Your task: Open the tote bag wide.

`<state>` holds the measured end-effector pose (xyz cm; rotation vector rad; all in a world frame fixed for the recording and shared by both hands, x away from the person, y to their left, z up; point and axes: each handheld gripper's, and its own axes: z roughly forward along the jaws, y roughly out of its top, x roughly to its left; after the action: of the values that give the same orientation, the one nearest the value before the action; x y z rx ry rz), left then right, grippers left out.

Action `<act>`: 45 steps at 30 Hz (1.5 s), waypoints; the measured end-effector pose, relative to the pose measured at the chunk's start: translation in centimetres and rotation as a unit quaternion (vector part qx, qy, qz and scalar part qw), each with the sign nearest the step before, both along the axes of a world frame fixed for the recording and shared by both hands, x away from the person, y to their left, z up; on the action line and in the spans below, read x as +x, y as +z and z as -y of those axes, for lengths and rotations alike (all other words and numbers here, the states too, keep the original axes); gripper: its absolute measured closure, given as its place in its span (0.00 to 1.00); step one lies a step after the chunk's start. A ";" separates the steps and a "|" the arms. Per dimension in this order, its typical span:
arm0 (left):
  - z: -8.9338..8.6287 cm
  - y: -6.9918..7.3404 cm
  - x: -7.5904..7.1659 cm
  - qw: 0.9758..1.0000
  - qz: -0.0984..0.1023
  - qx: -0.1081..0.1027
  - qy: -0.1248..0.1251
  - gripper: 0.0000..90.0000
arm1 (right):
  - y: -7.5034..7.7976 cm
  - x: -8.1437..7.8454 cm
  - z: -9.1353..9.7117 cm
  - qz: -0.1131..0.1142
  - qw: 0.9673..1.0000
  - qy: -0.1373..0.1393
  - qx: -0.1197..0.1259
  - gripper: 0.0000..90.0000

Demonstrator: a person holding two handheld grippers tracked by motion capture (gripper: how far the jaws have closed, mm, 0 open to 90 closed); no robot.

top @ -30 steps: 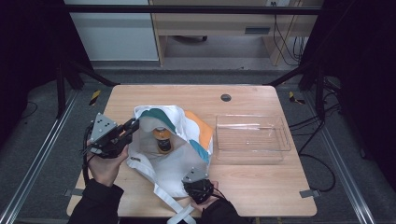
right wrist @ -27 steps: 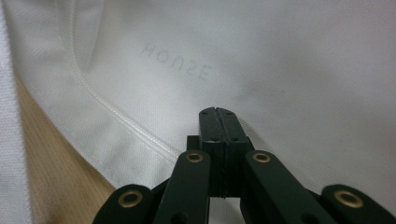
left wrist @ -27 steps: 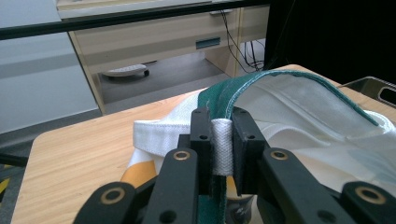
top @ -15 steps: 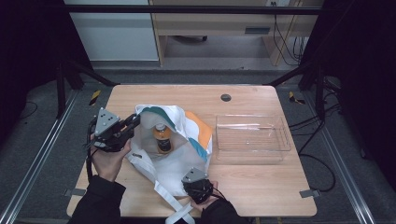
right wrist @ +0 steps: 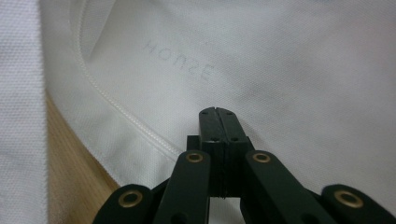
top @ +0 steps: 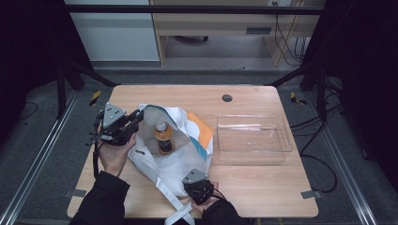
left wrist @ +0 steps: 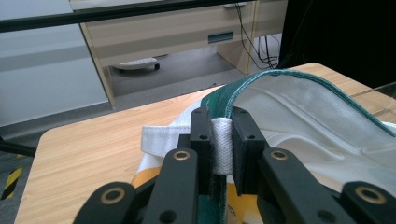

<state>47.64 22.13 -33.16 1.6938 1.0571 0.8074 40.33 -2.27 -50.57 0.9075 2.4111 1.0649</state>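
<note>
On the wooden counter [top: 263, 187] there is one white cloth bag [top: 180, 157] with green trim and an orange patch, one bottle [top: 163, 137] of orange drink, one clear plastic tray [top: 253, 138], and two grippers, one in each of the person's hands. The bag lies left of the counter's middle, its mouth held up and open toward eleven o'clock; the bottle stands upright inside that mouth, its cap uppermost. The tray sits apart from the bag at about three o'clock from it, with one thin stick-like thing lying in it, too faint to name. A small dark round hole [top: 227, 98] marks the counter at twelve o'clock. The left gripper [top: 137, 118] is at nine o'clock from the bottle, held roughly level and pointing toward three o'clock, the hand wrapped under its body and the dark-sleeved forearm coming up from seven o'clock. In the left gripper view its jaws are clamped on the bag's white strap [left wrist: 222, 144] right where it meets the green-edged rim [left wrist: 280, 77], lifting that edge clear of the counter. The right gripper [top: 193, 183] is at six o'clock from the bottle, near the counter's front edge, pointing toward twelve o'clock with the hand behind it. In the right gripper view its jaws are pressed fully together, their tips [right wrist: 218, 114] lying against the bag's white cloth just below faint printed lettering; whether any cloth is pinched between them cannot be told.
</note>
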 end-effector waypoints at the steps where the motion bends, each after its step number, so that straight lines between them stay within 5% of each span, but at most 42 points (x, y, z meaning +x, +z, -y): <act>1: 0.0 -0.1 0.2 1.000 -0.002 -0.001 0.001 0.90 | 0.0 0.0 0.0 0.000 1.000 0.000 0.000 1.00; 23: 0.3 -3.1 4.3 0.999 -0.030 -0.009 0.019 0.90 | -0.1 0.2 -0.2 -0.001 1.000 0.001 0.007 1.00; 45: -0.9 -7.4 6.3 0.998 -0.058 -0.017 0.032 0.90 | -0.1 0.2 -0.3 -0.001 1.000 0.000 0.006 1.00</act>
<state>53.99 23.06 -40.57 1.7026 1.2028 0.7345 40.52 -1.98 -50.65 0.9127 2.4093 1.0807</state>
